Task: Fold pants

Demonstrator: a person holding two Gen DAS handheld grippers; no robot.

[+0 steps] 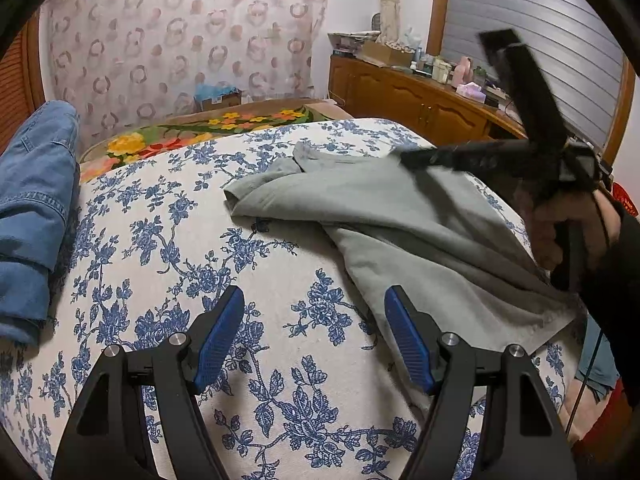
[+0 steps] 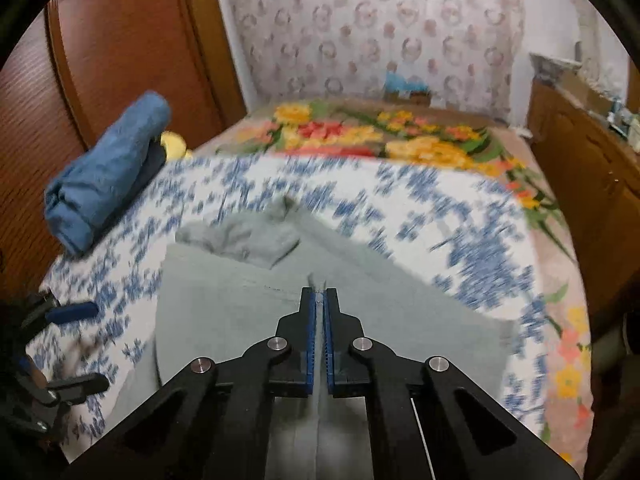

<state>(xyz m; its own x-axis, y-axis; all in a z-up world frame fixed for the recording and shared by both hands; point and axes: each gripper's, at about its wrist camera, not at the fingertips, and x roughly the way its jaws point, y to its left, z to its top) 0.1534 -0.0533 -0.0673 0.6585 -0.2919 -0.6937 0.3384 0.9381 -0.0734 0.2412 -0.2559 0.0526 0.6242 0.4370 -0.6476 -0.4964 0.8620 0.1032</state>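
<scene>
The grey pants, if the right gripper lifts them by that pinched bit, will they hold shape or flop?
Probably flop: the grey pants lie in soft rumpled folds. The right gripper, jaws shut on a thin fold, would likely trail the rest across the bedspread.

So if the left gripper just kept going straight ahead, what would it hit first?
Probably the floral bedsheet: the open left gripper points at bare sheet, with the grey pants just to its right. Depth is unclear.

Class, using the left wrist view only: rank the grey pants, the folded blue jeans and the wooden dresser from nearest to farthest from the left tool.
1. Grey pants, just ahead and right of the left tool.
2. Folded blue jeans, at the bed's left edge.
3. Wooden dresser, against the far right wall.
</scene>
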